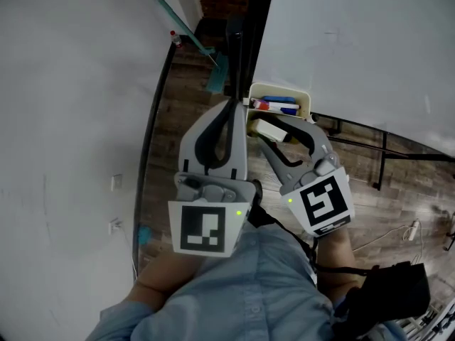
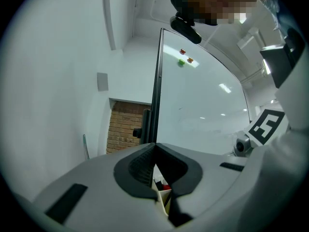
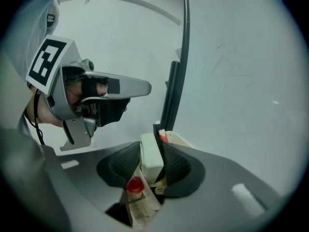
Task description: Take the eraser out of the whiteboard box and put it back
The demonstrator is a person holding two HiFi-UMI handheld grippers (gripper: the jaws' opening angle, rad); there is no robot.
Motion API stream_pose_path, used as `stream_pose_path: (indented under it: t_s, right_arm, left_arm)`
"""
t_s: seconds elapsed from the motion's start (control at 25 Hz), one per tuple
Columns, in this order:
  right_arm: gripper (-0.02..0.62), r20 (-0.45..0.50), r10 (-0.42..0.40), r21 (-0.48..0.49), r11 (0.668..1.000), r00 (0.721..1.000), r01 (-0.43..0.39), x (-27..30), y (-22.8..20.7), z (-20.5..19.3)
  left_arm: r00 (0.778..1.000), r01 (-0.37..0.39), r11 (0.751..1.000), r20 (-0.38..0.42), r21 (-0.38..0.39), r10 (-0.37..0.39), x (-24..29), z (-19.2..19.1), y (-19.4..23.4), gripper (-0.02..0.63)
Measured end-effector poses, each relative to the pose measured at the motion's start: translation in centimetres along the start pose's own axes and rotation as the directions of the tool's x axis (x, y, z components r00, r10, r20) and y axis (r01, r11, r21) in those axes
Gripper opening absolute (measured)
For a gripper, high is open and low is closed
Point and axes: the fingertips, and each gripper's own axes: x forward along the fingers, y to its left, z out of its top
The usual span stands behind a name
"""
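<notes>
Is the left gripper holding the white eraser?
No: the eraser sits clamped in the right gripper, while the left gripper is closed with nothing in it.

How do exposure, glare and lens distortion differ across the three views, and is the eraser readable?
Head view: dim and underexposed, but the eraser and the box are legible. Left gripper view: strong fisheye bending, ceiling lights mirrored as glare on the whiteboard, a mosaic patch at the top. Right gripper view: even light, black vignette at the corners, eraser sharp between the jaws.
</notes>
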Motion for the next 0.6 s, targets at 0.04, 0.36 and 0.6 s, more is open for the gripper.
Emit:
stream_pose_path:
  t_s: [0.04,0.36,0.6]
  right_arm:
    - [0.143,0.017,-0.002,-0.002,1.000,1.000,0.002,-0.4,0.0,0.4]
    - [0.140,0.189,-0.028,0.033,0.999,0.982,0.022,-4.9,-0.1,3.9]
    - [0.140,0.301,-0.058,0.045,0.998,0.952,0.047,-8.3,0.0,6.3]
  left_arm:
    - [1.000,-0.003,1.000,0.006,0.005,0.003,-0.2,0.3,-0.1,0.005]
    - [0.997,-0.025,0.998,0.076,0.052,0.021,-2.6,3.0,-2.0,0.005]
    - [0.991,-0.044,0.995,0.132,0.094,0.031,-4.5,4.9,-3.6,0.005]
